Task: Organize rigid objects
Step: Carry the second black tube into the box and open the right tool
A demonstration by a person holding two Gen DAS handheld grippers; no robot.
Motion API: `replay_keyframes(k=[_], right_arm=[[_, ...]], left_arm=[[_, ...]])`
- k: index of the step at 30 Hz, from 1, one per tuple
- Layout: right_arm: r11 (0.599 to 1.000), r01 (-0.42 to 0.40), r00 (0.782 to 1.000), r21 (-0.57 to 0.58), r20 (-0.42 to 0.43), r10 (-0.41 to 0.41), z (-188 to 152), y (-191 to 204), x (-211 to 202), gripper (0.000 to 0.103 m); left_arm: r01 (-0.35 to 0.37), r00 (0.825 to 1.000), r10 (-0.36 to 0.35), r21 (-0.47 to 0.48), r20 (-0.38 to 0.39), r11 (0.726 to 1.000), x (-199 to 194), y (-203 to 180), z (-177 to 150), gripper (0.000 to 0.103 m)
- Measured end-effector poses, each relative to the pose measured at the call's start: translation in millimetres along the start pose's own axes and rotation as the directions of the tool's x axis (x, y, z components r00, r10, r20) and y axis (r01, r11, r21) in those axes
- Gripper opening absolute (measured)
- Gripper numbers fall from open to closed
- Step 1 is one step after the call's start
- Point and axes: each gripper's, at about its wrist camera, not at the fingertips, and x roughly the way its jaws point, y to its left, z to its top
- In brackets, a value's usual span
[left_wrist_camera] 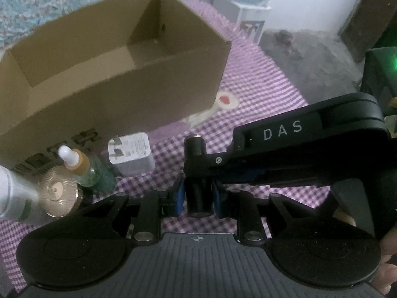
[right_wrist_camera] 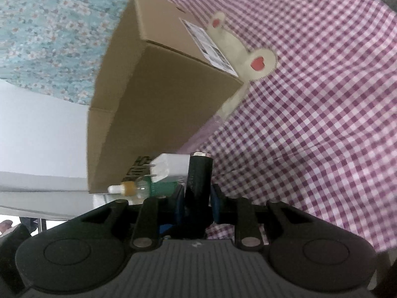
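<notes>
A black cylinder with a metal end ring (left_wrist_camera: 199, 198) is held above the purple checked cloth (left_wrist_camera: 260, 94). My left gripper (left_wrist_camera: 198, 200) is shut on its lower part, blue pads pressing both sides. My right gripper (left_wrist_camera: 197, 162) reaches in from the right and clamps the same cylinder nearer its metal end. In the right wrist view the cylinder (right_wrist_camera: 199, 173) stands between my right gripper's (right_wrist_camera: 198, 201) pads, which are shut on it. An open cardboard box (left_wrist_camera: 124, 99) sits behind; its inside shows nothing.
Against the box's (right_wrist_camera: 153, 104) front wall lie a white plug charger (left_wrist_camera: 131, 154), a green glass bottle with a white dropper cap (left_wrist_camera: 86, 171), a round gold lid (left_wrist_camera: 58, 191) and a white tube (left_wrist_camera: 12, 193). Concrete floor lies beyond the cloth at the right.
</notes>
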Motion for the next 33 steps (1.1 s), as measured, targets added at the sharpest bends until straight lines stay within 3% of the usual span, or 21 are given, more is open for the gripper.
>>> replay_keyframes(k=[6,11,17,19,23,29,33], right_arm=[[0.997,-0.034,0.997,-0.069,0.065,0.039,-8.1,29.1,-32.9,0.025],[0.979,-0.072,0.988,-0.191,0.12,0.096,-11.4,73.5,-59.0,0.025],[0.934,-0.137,0.981,-0.331,0.083,0.173,10.3,135.3,-54.1,0.024],[0.922,-0.162,0.981,-0.353,0.044,0.189,25.7,153.5,-40.5,0.024],[0.917,-0.185,0.983,-0.354,-0.054,0.178,57.3,179.9,-1.1,0.024],[0.937,-0.118,0.98,-0.328,-0.191,0.056,105.2,204.5,85.7,0.024],[0.953,-0.075,0.965,-0.293,-0.263,-0.005,123.7,206.3,136.5,0.024]], left_arm=[[-0.011,0.993,0.009,0.02,0.115,1.0,-46.2,-8.2,-0.8,0.022],[-0.038,0.972,0.034,0.01,0.232,0.999,-93.2,-5.1,6.8,0.022],[-0.109,0.945,0.123,-0.063,0.302,0.992,-126.6,23.4,29.3,0.022],[-0.122,0.943,0.146,-0.096,0.298,0.988,-129.6,40.4,39.8,0.022],[-0.131,0.956,0.168,-0.163,0.239,0.978,-115.7,82.5,62.3,0.022],[-0.128,0.983,0.158,-0.282,0.089,0.951,-69.7,148.7,87.7,0.022],[-0.173,0.982,0.187,-0.331,0.011,0.928,-43.8,170.9,98.0,0.022]])
